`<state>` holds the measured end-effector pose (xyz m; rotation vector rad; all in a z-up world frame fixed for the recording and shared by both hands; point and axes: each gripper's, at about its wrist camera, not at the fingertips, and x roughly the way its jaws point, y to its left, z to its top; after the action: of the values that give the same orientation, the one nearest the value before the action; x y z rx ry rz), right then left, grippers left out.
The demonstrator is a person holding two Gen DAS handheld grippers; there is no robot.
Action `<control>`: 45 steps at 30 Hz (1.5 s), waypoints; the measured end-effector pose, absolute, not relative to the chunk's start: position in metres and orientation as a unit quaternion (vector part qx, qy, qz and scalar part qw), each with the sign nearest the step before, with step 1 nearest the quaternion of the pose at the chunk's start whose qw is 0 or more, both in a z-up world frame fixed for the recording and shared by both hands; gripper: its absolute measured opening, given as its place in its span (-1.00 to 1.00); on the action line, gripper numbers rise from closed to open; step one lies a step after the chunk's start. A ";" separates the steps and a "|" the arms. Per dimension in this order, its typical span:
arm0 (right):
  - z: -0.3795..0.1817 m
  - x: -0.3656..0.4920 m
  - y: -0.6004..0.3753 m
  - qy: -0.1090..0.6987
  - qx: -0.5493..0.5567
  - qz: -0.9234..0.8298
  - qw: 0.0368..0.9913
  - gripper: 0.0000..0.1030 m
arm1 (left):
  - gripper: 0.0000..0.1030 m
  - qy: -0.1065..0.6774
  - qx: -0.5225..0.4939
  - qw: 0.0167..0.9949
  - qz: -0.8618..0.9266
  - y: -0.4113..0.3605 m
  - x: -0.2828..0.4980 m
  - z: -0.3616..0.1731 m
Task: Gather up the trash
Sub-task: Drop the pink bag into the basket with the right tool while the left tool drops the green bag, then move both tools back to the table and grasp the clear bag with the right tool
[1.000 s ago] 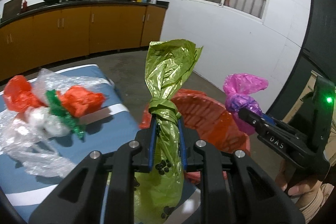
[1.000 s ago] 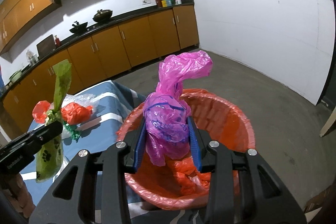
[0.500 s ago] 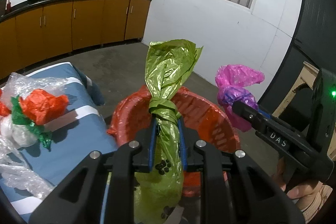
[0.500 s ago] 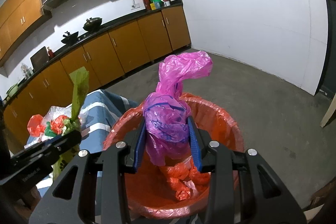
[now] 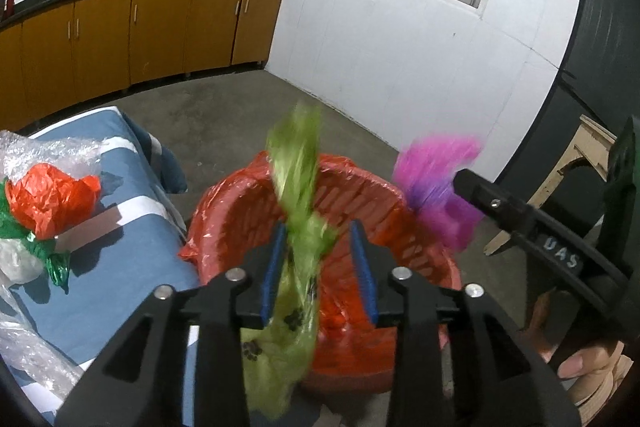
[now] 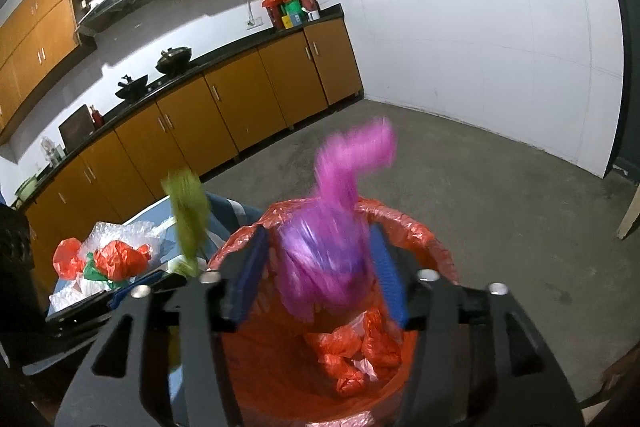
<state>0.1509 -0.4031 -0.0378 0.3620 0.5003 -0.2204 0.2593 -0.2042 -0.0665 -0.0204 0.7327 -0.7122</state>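
Observation:
A green plastic bag [image 5: 296, 163] hangs blurred between the blue pads of my left gripper [image 5: 318, 239], whose jaws are opening, with a gap on the bag's right side. It is over the near rim of the red lined basket [image 5: 240, 203]. My right gripper [image 6: 320, 239] is opening too; the pink bag [image 6: 328, 259] is blurred and loose between its pads, above the basket [image 6: 420, 231]. The pink bag [image 5: 432, 179] also shows in the left wrist view, at the right gripper's fingers [image 5: 520, 215]. The green bag [image 6: 188, 215] shows at the left of the right wrist view.
Left of the basket, a blue-covered table [image 5: 132, 251] holds a pile of red, green and clear plastic trash [image 5: 48, 199]. Crumpled red bags [image 6: 360, 351] lie inside the basket. Brown cabinets [image 6: 240, 107] line the far wall. A hand [image 5: 588, 375] grips the right tool.
Both grippers have opened, and the green and pink bags, held still before, are now blurred and slipping down over the basket. The left gripper has moved further over the basket.

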 end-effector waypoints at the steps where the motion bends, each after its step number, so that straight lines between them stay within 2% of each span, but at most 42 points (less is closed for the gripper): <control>1: -0.039 0.150 -0.404 0.247 0.179 -0.110 0.946 0.14 | -0.26 0.353 -0.011 0.872 -0.338 -0.202 0.260 -0.068; 5: -0.041 0.147 -0.406 0.253 0.178 -0.114 0.944 0.14 | -0.19 0.357 -0.013 0.877 -0.322 -0.189 0.261 -0.072; 10: -0.039 0.147 -0.400 0.260 0.162 -0.116 0.945 0.14 | 0.06 0.356 -0.011 0.892 -0.277 -0.161 0.257 -0.075; 13: -0.037 0.148 -0.390 0.263 0.149 -0.113 0.947 0.17 | 0.13 0.355 -0.008 0.902 -0.247 -0.140 0.252 -0.078; 15: -0.036 0.150 -0.384 0.263 0.140 -0.110 0.948 0.26 | 0.14 0.354 -0.005 0.908 -0.226 -0.123 0.249 -0.079; 20: -0.032 0.158 -0.356 0.270 0.113 -0.080 0.953 0.33 | 0.17 0.351 -0.015 0.921 -0.166 -0.072 0.245 -0.079; 35: -0.054 0.205 -0.192 0.332 0.033 0.128 0.934 0.33 | 0.18 0.327 -0.062 0.942 0.031 0.108 0.220 -0.071; 45: -0.088 0.230 -0.117 0.387 -0.019 0.184 0.903 0.33 | 0.17 0.313 -0.086 0.944 0.063 0.162 0.209 -0.072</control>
<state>0.2304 -0.1166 -0.0884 -0.0398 0.8003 0.3802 0.2092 0.1619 -0.0715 -0.1748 0.6371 0.1283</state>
